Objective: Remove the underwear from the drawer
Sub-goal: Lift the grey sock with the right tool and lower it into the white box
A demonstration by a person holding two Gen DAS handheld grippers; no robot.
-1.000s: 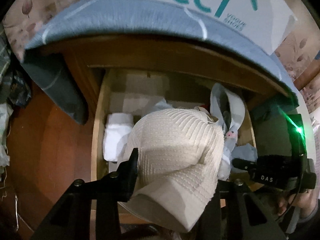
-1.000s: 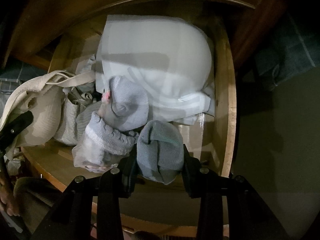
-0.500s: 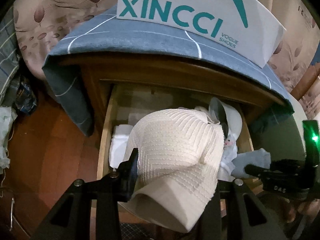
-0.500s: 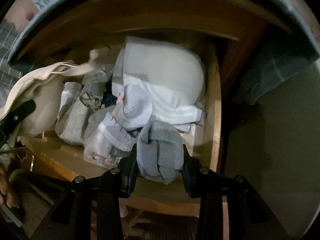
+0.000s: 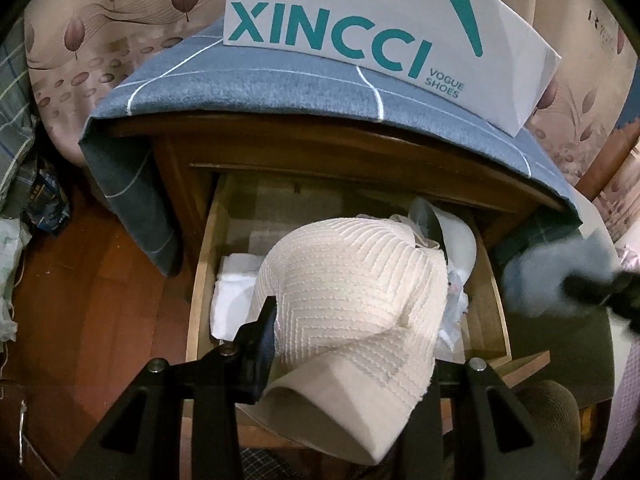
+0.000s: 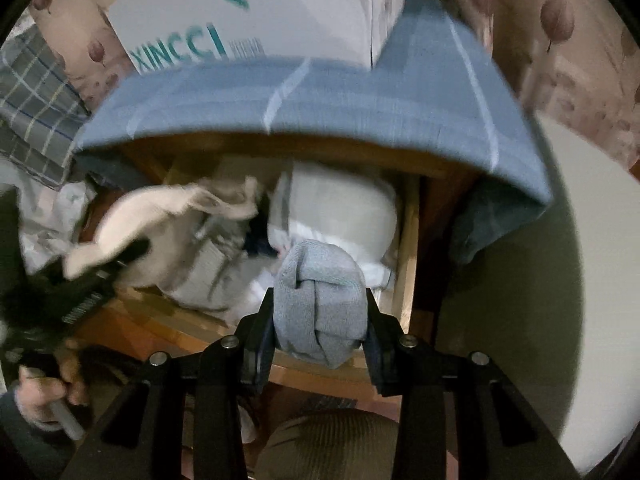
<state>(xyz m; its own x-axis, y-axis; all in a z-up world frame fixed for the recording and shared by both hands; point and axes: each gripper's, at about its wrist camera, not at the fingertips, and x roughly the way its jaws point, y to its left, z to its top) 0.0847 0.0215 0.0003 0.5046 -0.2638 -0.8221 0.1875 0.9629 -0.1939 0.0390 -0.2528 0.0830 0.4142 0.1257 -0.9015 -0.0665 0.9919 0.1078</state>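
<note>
Each hand-held gripper (image 6: 320,320) is matte black, with angular cut-out arms, silver screws and dark blue pads

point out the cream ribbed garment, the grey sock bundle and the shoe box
cream ribbed garment (image 5: 352,280), left wrist view, on its ribbed middle
grey sock bundle (image 6: 320,304), right wrist view, on the knotted front
shoe box (image 5: 360,24), left wrist view, on its printed side

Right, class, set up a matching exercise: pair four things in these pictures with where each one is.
Things:
1. cream ribbed bra
2. grey rolled sock
3. white shoe box
4. folded white cloth

Places:
a. on the blue-covered cabinet top
b. in the drawer's left corner
c. between the left gripper's fingers
d. between the right gripper's fingers

Pairs: 1-c, 2-d, 3-a, 4-b
</note>
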